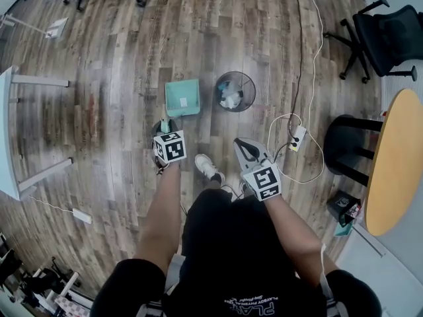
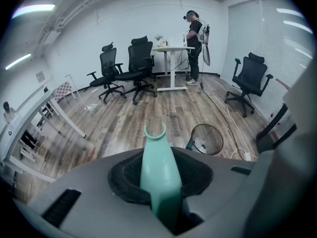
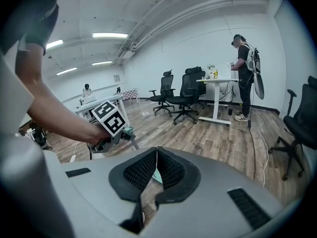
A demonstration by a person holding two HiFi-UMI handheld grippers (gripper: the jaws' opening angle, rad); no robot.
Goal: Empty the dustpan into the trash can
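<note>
Dustpan (image 1: 182,98) low over the floor, just left of the can (image 1: 235,91). Left hand-held gripper (image 1: 165,129) clamps its handle (image 2: 158,167); right hand-held gripper (image 3: 156,157) is closed, empty. Risk: tipping short of the can's rim (narrow target) spills debris, or the handle twists loose.

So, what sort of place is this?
Looks like an office or lab: black swivel chairs, a white desk, and a wire trash can on wood-look flooring.
</note>
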